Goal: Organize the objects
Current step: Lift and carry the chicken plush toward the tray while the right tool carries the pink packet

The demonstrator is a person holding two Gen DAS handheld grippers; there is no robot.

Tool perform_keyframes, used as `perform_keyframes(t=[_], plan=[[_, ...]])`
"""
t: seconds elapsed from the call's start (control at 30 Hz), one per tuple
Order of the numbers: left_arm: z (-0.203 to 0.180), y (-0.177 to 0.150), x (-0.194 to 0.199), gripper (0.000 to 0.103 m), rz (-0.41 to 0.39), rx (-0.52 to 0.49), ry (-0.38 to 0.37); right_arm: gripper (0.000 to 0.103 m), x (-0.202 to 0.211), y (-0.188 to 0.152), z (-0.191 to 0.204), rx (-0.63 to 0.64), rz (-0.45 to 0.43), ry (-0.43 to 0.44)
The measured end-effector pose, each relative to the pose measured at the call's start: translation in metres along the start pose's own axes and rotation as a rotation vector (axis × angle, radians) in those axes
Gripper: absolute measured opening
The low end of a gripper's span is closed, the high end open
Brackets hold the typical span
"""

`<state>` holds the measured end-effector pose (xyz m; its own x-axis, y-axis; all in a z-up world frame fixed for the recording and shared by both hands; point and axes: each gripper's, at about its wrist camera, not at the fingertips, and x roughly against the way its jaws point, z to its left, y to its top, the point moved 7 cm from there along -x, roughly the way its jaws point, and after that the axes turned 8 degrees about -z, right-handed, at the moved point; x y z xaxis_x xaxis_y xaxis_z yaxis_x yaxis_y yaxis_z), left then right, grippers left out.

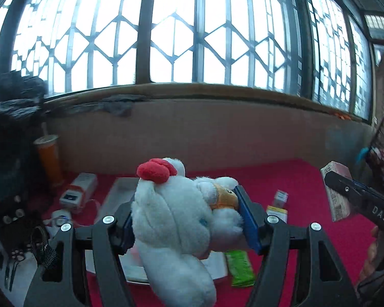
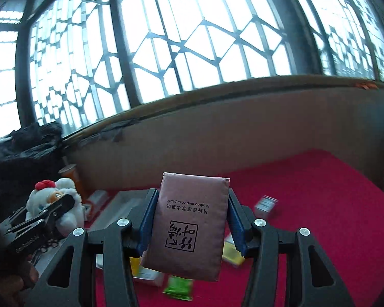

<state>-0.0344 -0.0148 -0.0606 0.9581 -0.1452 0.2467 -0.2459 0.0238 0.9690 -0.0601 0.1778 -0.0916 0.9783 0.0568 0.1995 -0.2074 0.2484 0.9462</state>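
Both tools loaded, held above the red-covered desk (image 2: 320, 192).

Left tool (image 1: 184, 220) clamps a white plush toy with red bow (image 1: 171, 220), long axis running away from the camera, bow end farthest, over the grey flat tray (image 1: 115, 194). Right tool (image 2: 189, 220) grips a pink-brown tissue pack (image 2: 189, 225) upright, print inverted, to the tray's right. Left tool sits nearer the tray.

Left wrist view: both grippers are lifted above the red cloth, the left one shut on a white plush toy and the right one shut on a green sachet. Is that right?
Not quite. The right gripper holds a pinkish-brown tissue pack, as the right wrist view shows; the green sachet lies on the red cloth. The left gripper does hold the white plush toy.
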Motion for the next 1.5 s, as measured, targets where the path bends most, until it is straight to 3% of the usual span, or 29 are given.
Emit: perform_keyframes(t=[0.13,0.3,0.4,0.5,0.63,0.8,0.93,1.07,1.27,1.4,1.5], plan=[[-0.062,0.015,-0.017,0.066,0.015,-0.093,-0.100,0.055,0.016,0.028,-0.063,-0.103,-0.069,-0.099],[-0.135,0.050,-0.025,0.066,-0.042,-0.167,-0.242,0.055,0.050,0.069,-0.107,-0.151,-0.218,-0.196],[-0.162,0.038,-0.031,0.067,-0.008,-0.201,-0.305,0.055,0.049,0.063,-0.121,-0.181,-0.225,-0.241],[-0.166,0.038,-0.033,0.067,0.006,-0.230,-0.327,0.055,0.047,0.066,-0.126,-0.219,-0.209,-0.250],[-0.131,0.060,-0.031,0.067,-0.048,-0.152,-0.282,0.055,0.031,0.086,-0.098,-0.161,-0.206,-0.201],[-0.068,0.034,-0.039,0.067,-0.008,-0.021,-0.192,0.055,0.001,0.047,-0.043,-0.032,-0.088,-0.132],[-0.010,0.035,-0.032,0.067,-0.022,0.072,-0.108,0.055,-0.014,0.051,0.004,0.026,-0.047,-0.051],[0.037,0.037,-0.015,0.067,-0.071,0.118,-0.042,0.055,-0.026,0.059,0.059,0.100,-0.075,0.028],[0.106,0.007,-0.001,0.066,-0.043,0.194,0.049,0.055,-0.062,0.017,0.136,0.184,0.045,0.132],[0.158,0.009,0.019,0.067,-0.072,0.223,0.131,0.055,-0.069,0.029,0.194,0.217,0.009,0.225],[0.193,-0.001,0.024,0.067,-0.059,0.237,0.192,0.055,-0.082,0.013,0.220,0.228,0.032,0.260]])
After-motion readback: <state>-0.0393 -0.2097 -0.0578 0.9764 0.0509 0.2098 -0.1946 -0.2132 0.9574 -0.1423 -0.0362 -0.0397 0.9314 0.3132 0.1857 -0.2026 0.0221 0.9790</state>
